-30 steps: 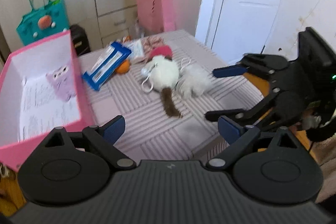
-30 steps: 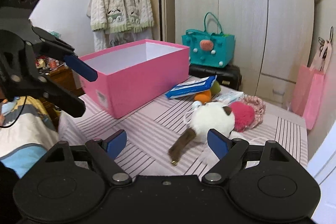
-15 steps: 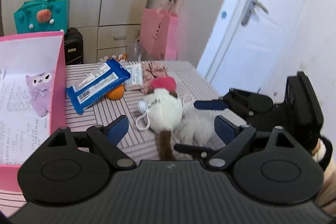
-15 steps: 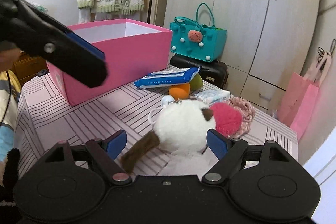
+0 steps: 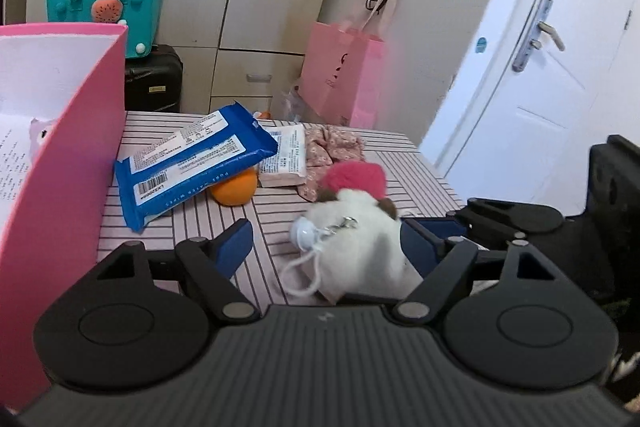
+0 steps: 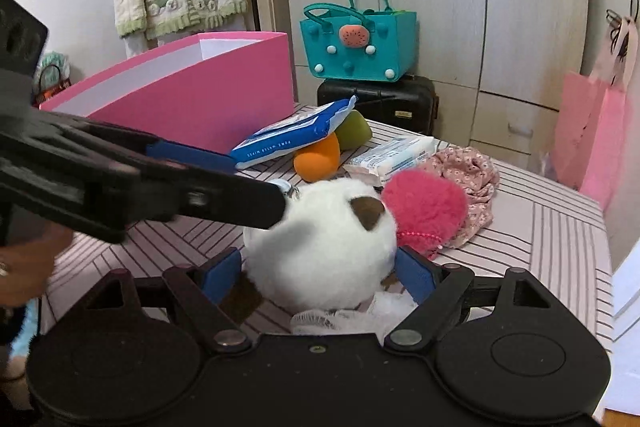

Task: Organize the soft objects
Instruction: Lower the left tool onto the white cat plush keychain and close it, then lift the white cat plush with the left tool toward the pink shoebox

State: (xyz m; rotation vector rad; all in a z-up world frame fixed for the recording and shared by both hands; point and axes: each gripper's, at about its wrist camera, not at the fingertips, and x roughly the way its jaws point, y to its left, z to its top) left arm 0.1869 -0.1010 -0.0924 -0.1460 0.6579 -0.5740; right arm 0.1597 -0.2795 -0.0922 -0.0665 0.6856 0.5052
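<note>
Straddling the white plush toy (image 6: 324,247) from two sides, both grippers stand low over the striped bench (image 5: 400,163). The left gripper (image 5: 326,247) is closing; the toy lies between its fingers, touching or nearly touching the right-hand one, with a clear gap at the other, so no grip is made yet. The right gripper (image 6: 318,269) holds its fingers spread wide, the toy's body between them; no pressing on the fur is visible.

Status of the task: early. The pink box (image 6: 192,91) stands at the bench's left end, just beside the loose pile. One lilac plush item appears to lie inside it, though only a corner shows. Remaining on the bench: the white plush toy, the pink pompom (image 6: 426,207) touching it, the floral fabric (image 6: 474,171), the orange soft ball (image 5: 236,189), a green one (image 6: 354,133), the blue wipes pack (image 5: 192,163) and a smaller white pack (image 5: 286,155).

Judged next step: complete the grasp on the white toy and carry it to the box.
</note>
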